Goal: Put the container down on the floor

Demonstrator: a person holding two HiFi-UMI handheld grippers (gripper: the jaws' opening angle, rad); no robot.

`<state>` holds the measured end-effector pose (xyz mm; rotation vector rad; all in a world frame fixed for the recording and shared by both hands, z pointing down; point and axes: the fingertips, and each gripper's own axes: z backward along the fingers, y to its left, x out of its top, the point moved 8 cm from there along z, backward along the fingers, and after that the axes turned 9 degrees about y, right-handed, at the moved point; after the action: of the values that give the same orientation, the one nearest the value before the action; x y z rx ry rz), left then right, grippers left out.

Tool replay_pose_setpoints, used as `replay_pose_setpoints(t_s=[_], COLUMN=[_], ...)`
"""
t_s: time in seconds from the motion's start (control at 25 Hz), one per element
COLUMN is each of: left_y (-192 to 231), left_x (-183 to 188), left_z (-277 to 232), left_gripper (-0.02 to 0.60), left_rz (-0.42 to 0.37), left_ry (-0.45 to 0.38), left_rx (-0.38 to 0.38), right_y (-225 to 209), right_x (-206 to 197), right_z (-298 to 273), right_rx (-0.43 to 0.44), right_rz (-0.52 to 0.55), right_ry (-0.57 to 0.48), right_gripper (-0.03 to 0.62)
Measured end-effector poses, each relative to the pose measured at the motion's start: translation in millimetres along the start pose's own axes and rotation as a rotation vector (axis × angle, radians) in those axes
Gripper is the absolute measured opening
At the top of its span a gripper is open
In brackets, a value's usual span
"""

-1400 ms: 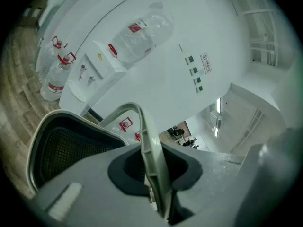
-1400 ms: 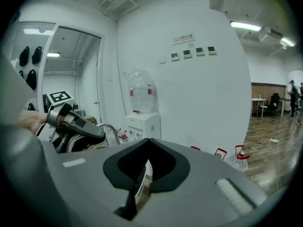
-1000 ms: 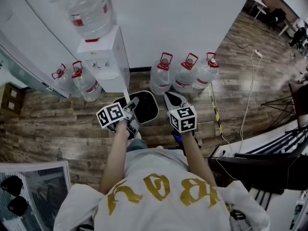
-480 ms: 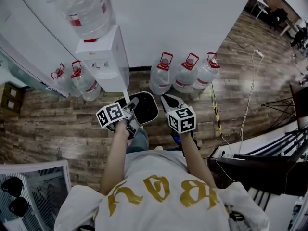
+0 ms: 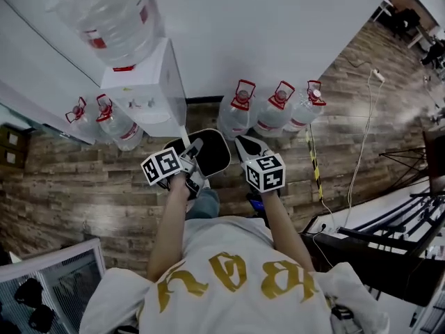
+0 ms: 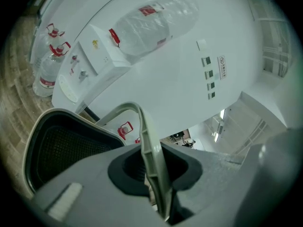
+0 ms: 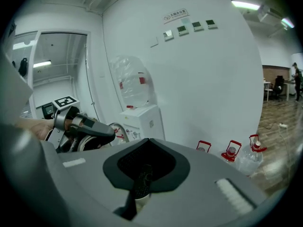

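A black oval container (image 5: 208,155) with a pale rim hangs above the wooden floor, in front of the person's chest. My left gripper (image 5: 193,152) is shut on its left rim. In the left gripper view the pale rim (image 6: 150,150) runs edge-on between the jaws of the left gripper (image 6: 154,174), and the dark mesh inside of the container (image 6: 61,150) shows to the left. My right gripper (image 5: 243,145) sits at the container's right edge. The right gripper (image 7: 139,178) has its jaws closed on a thin strip of black mesh wall and pale rim.
A white water dispenser (image 5: 149,89) with a large bottle (image 5: 111,12) on top stands against the wall just ahead. Water jugs (image 5: 235,113) with red caps line the wall on both sides. A white cable (image 5: 361,138) and dark furniture (image 5: 389,235) lie to the right.
Both grippers keep their hold on the container at about the same height. The head view has shifted slightly, so the dispenser and jugs appear a little lower and larger.
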<state>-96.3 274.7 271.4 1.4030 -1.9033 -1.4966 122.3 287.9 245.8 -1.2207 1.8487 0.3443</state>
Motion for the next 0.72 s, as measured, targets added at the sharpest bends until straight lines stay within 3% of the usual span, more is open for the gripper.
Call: replay_pose_setpoints(t_s=[0.2, 0.44, 0.72], left_y=[12, 24, 31], left_x=[65, 131, 168], left_z=[-33, -71, -102], left_gripper=[0.048, 0.048, 0.046], left_rz=[-0.015, -0.035, -0.055], left_ry=[0.032, 0.101, 0.168], left_rx=[-0.035, -0.064, -0.092], right_y=[-17, -39, -54], right_x=[44, 83, 103], right_z=[-49, -96, -118], right_rx=[0.017, -0.056, -0.138], right_rz=[-0.062, -0.098, -0.126], right_ry=[-0.026, -0.014, -0.001], right_gripper=[0.028, 0.028, 0.028])
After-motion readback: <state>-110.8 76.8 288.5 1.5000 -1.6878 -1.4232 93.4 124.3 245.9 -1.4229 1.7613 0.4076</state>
